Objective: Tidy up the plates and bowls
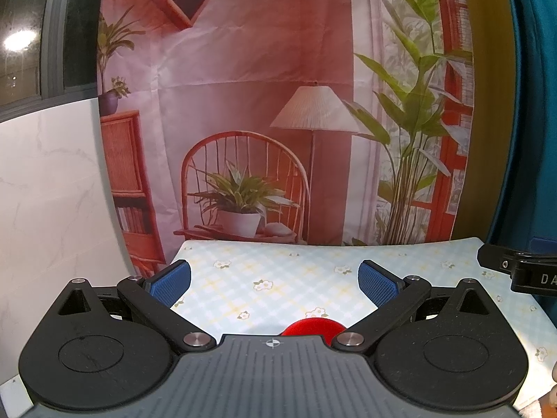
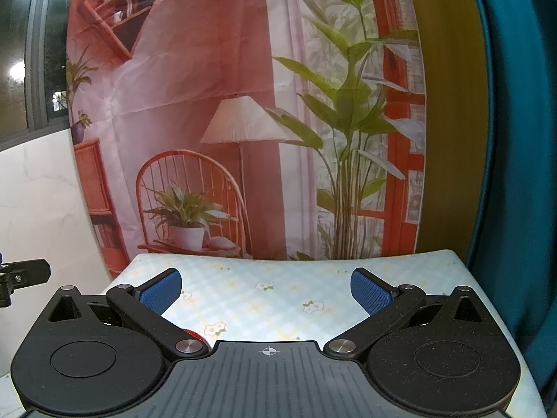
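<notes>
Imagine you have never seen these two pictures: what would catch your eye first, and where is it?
The big printed backdrop of a red room with chair, lamp and plants fills the wall behind the table. Nearer, each open gripper, left and right, spreads blue pads over the flowered cloth. A red thing peeks out under the left one.

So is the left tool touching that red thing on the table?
Apart. In the left wrist view the tool is wide open, and floral tablecloth shows between its blue pads and the red thing peeking out below.
</notes>
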{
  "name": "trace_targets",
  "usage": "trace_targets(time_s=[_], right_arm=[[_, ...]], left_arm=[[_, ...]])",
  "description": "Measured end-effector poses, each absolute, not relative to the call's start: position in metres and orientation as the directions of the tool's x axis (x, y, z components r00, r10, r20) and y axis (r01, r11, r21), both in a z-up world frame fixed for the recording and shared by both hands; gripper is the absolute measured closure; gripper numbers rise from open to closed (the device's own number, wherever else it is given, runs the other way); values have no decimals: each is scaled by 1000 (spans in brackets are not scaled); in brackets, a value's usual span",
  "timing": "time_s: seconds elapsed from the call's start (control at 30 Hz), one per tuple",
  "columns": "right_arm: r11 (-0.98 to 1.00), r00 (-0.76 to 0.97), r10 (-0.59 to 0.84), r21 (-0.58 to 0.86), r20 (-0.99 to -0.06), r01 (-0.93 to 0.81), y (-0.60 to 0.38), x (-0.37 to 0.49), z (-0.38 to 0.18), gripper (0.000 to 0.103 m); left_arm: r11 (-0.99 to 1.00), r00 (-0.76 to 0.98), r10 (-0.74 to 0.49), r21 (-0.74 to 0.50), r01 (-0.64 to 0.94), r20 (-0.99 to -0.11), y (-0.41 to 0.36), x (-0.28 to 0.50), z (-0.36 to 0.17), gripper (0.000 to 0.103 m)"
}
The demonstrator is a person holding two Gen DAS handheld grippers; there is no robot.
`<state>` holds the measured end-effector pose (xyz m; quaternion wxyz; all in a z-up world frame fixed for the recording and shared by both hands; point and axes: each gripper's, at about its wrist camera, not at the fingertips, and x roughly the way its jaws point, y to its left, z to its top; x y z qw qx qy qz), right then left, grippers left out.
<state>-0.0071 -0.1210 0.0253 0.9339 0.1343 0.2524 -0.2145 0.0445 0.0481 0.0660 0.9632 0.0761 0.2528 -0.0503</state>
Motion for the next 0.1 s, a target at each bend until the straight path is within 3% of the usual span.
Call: trace_targets(time_s=[0.1], right_arm=[[872,779,-331,143,-532,468,-121,-7,25,0]], left_arm=[[983,866,-60,119,136,-496,48,44,66,0]])
